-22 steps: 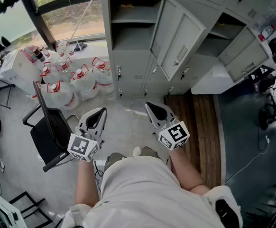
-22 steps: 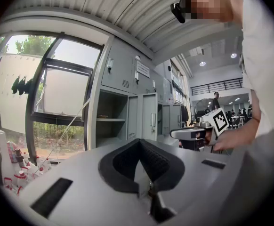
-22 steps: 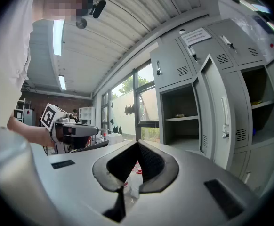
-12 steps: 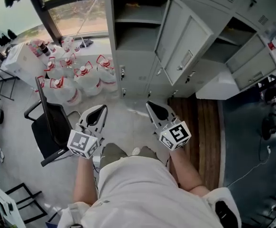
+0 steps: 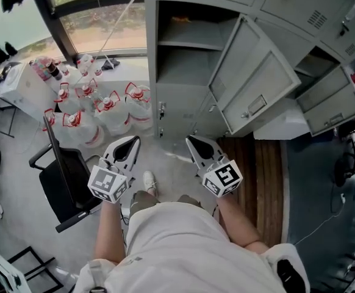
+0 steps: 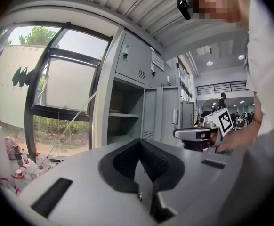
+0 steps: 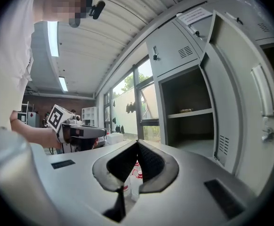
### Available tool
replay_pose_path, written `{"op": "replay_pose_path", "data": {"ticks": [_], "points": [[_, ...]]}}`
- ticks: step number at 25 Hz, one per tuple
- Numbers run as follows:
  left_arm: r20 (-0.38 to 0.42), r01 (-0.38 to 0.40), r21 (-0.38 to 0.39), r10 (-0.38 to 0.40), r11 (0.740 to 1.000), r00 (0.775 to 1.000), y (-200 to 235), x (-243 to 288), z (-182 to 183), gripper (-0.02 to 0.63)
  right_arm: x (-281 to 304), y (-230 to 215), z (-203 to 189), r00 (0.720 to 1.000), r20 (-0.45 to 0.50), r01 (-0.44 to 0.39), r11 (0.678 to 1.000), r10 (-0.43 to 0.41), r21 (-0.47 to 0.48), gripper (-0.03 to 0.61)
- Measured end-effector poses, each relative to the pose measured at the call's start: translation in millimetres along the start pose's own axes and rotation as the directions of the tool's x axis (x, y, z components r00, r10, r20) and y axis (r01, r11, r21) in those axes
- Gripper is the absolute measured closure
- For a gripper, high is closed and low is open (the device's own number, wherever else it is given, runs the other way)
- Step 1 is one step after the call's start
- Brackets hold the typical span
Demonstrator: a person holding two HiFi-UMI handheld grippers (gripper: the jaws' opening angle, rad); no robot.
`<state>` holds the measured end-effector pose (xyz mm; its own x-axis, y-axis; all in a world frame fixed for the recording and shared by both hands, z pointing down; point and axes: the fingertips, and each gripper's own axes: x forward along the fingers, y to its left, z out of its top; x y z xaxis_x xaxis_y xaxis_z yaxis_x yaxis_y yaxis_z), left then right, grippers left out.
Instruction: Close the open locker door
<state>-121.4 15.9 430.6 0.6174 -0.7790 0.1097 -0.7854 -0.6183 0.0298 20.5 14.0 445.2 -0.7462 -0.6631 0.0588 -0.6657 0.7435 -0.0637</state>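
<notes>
A bank of grey lockers [image 5: 183,112] stands ahead of me. One upper compartment [image 5: 186,41] is open, with a shelf inside. Its door [image 5: 251,81] hangs swung out to the right, with a handle [image 5: 257,105] on its face. In the right gripper view the same door [image 7: 233,93] is close on the right, beside the open compartment [image 7: 186,109]. My left gripper [image 5: 130,141] and right gripper [image 5: 194,141] are held side by side low in front of the lockers, both shut and empty, apart from the door. The left gripper view shows the compartment [image 6: 123,112] ahead.
Several large water jugs [image 5: 104,108] with red caps stand left of the lockers under a window. A black chair [image 5: 68,170] is at my left. Another open locker door [image 5: 333,105] sticks out at the right. Wooden boards [image 5: 260,163] cover the floor on the right.
The lockers have come nearer and the open door now fills more of the head view. Both grippers keep their place in front of me, still shut. A shoe has stepped forward.
</notes>
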Motion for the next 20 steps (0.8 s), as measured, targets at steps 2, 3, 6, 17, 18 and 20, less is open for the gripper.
{"op": "replay_pose_path", "data": {"ticks": [2, 3, 6, 17, 18, 20], "points": [[0.011, 0.012, -0.001, -0.012, 1.000, 1.000, 25.7, 13.5, 6.1, 0.612, 25.0, -7.2, 2.2, 1.000, -0.007, 0.007, 1.000, -0.007, -0.009, 0.568], [0.018, 0.022, -0.002, -0.022, 1.000, 1.000, 37.5, 21.0, 9.5, 0.612, 36.9, -12.0, 3.3, 1.000, -0.010, 0.015, 1.000, -0.015, -0.012, 0.568], [0.030, 0.071, 0.001, -0.071, 0.997, 0.997, 65.9, 45.5, 19.1, 0.612, 66.9, -29.4, 10.4, 0.998, -0.002, 0.061, 0.998, -0.061, -0.006, 0.568], [0.029, 0.225, -0.044, -0.224, 0.973, 0.974, 130.5, 102.1, 25.1, 0.612, 116.7, -76.2, 22.1, 0.973, 0.000, 0.233, 0.973, -0.233, 0.006, 0.568], [0.025, 0.238, -0.043, -0.237, 0.970, 0.971, 130.0, 108.5, 24.8, 0.612, 116.1, -80.7, 22.8, 0.970, -0.001, 0.244, 0.970, -0.244, 0.006, 0.568], [0.017, 0.267, -0.040, -0.266, 0.963, 0.964, 124.8, 121.2, 23.7, 0.612, 112.3, -88.9, 23.1, 0.965, -0.001, 0.261, 0.965, -0.261, 0.005, 0.568]]}}
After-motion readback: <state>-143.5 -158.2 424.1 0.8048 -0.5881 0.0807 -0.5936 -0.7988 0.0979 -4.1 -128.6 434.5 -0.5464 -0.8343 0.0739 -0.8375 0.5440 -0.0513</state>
